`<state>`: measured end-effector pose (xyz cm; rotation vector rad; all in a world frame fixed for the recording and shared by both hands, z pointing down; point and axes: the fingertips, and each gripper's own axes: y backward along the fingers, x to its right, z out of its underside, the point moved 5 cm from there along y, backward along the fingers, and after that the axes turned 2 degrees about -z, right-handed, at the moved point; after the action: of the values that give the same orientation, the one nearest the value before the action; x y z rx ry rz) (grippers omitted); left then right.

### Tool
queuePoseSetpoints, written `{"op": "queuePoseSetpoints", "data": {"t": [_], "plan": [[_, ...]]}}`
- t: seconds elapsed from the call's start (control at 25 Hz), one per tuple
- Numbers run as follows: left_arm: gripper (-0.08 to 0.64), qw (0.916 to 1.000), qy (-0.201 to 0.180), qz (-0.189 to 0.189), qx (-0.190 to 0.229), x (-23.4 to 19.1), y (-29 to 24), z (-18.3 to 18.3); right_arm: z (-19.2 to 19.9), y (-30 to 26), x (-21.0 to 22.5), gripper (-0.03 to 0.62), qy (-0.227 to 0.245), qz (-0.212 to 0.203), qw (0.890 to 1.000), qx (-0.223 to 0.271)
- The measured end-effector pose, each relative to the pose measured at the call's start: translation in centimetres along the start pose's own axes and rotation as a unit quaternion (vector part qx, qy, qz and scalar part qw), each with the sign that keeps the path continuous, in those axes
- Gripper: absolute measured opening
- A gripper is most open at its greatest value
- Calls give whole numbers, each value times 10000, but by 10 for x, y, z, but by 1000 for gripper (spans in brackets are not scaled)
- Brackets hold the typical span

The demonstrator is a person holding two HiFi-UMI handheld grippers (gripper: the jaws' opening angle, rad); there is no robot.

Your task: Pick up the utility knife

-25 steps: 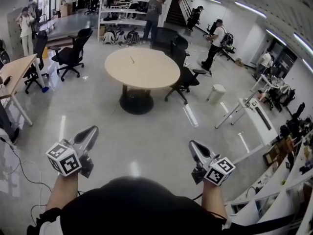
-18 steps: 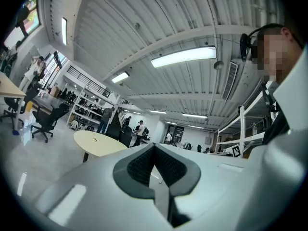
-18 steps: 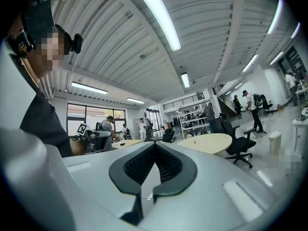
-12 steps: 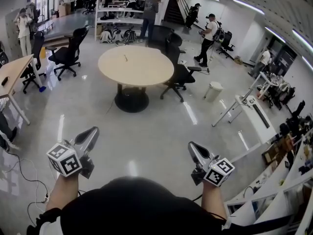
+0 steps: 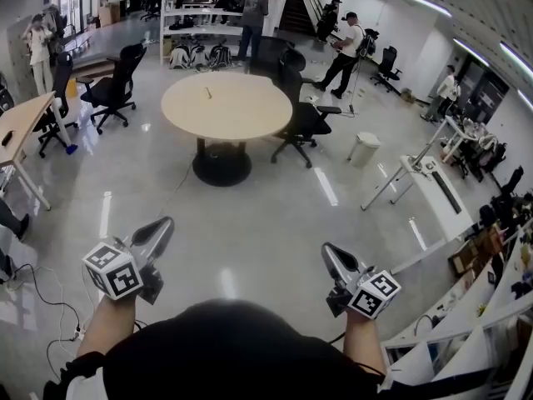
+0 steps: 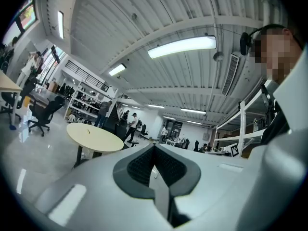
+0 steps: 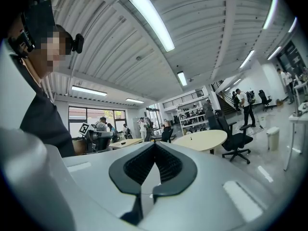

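Distance is the main matter at this moment. What I judge to be the utility knife [image 5: 208, 92] is only a small dark sliver on the round table [image 5: 250, 127], toward its far side. It is too small to name with certainty, but nothing else lies on that top. The table stands well apart from the person, with a wide piece of shiny floor [image 5: 250, 215] between them.

The left gripper [image 5: 160, 226] and the right gripper [image 5: 331, 253] are both held low before the body. They point level toward the table and are far from any object. In the left gripper view the two dark pads [image 6: 139, 166] are pressed together with nothing between them. The right gripper view shows the same: pads meeting, empty.

I think they are carried like this because no grasp is possible from here, so closed jaws are simply a resting pose for the approach. The task is hardly begun. The person must first reach the table, best at the near side, where no black chair [image 5: 304, 119] blocks the way, and then spread one pair of jaws over the knife.
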<state>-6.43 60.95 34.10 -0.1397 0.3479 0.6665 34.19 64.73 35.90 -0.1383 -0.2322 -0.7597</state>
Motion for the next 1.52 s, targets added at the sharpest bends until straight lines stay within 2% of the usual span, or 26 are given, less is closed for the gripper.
{"op": "queuePoseSetpoints", "data": {"t": [0.36, 0.6, 0.88, 1.16, 1.52], "plan": [[-8, 9999, 88, -29, -71, -39, -18, -7, 4, -44, 15, 14, -60, 5, 9999, -113], [-8, 9998, 175, 105, -10, -110, -35, -30, -5, -111, 15, 14, 12, 180, 9998, -63], [-8, 9997, 106, 190, 130, -214, -44, -83, -26, -227, 3, 14, 183, 114, 9997, 107], [-8, 9996, 225, 136, 111, -305, -44, -109, -23, -323, -12, 14, 289, 75, 9995, -105], [-8, 9991, 384, 157, 68, -365, -66, -111, -25, -383, 1, 14, 298, 107, 9991, -289]]}}
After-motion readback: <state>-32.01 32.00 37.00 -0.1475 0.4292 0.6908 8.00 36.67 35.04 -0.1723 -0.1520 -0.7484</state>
